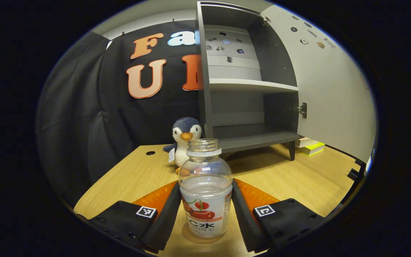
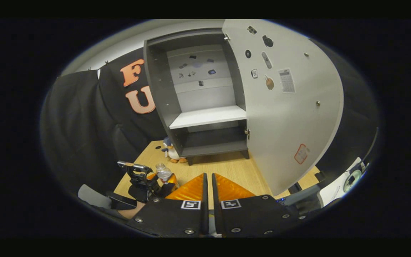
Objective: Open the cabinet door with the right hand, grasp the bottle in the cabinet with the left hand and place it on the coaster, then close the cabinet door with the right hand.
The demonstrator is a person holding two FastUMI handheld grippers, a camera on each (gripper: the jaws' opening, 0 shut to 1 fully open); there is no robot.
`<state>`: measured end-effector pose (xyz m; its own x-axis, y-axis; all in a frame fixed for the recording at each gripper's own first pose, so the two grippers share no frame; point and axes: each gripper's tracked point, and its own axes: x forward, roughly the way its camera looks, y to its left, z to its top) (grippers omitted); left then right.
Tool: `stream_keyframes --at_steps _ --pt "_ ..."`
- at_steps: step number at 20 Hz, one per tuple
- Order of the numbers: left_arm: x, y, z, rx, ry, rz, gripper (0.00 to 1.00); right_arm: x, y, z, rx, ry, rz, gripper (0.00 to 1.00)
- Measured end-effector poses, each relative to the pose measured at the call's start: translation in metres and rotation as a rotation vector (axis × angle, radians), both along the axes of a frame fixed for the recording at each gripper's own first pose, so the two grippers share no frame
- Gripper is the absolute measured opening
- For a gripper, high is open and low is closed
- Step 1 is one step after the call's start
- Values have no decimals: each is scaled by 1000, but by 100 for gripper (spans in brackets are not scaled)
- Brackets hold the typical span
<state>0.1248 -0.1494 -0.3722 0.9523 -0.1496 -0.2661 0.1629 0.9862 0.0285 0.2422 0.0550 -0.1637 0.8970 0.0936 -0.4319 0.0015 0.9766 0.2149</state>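
Observation:
A clear uncapped bottle [image 1: 205, 210] with a cherry label stands upright on a round tan coaster [image 1: 186, 232] on the wooden table [image 1: 298, 178]. My left gripper [image 1: 205, 182] is shut on the bottle, one finger pressed against each side. In the right gripper view, the left gripper [image 2: 145, 182] and the bottle [image 2: 163, 173] sit at the lower left. My right gripper [image 2: 208, 175] is shut on nothing and hovers over the table in front of the cabinet [image 2: 205, 117]. The cabinet's door [image 2: 287, 114] is swung wide open; both shelves are bare.
A plush penguin [image 1: 186, 137] sits by the cabinet's [image 1: 244, 85] left foot, just behind the bottle. The open door [image 1: 330, 89] stands to the right, with stacked books [image 1: 310, 146] beyond it. A sleeve [image 2: 95, 198] holds the left gripper.

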Motion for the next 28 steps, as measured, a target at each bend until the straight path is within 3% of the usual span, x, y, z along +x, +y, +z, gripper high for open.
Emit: stream_keyframes --at_steps 10,16,22,28 --pt "-11 1 -7 22 -10 -9 85 2 8 -11 5 36 12 6" --pt "-21 11 -14 94 11 14 89 -11 10 -14 25 42 11 6" --pt "-27 10 -7 -30 37 2 92 -17 12 -15 29 47 17 6" --pt "-26 16 12 -7 7 16 92 -21 11 -11 36 39 18 6"
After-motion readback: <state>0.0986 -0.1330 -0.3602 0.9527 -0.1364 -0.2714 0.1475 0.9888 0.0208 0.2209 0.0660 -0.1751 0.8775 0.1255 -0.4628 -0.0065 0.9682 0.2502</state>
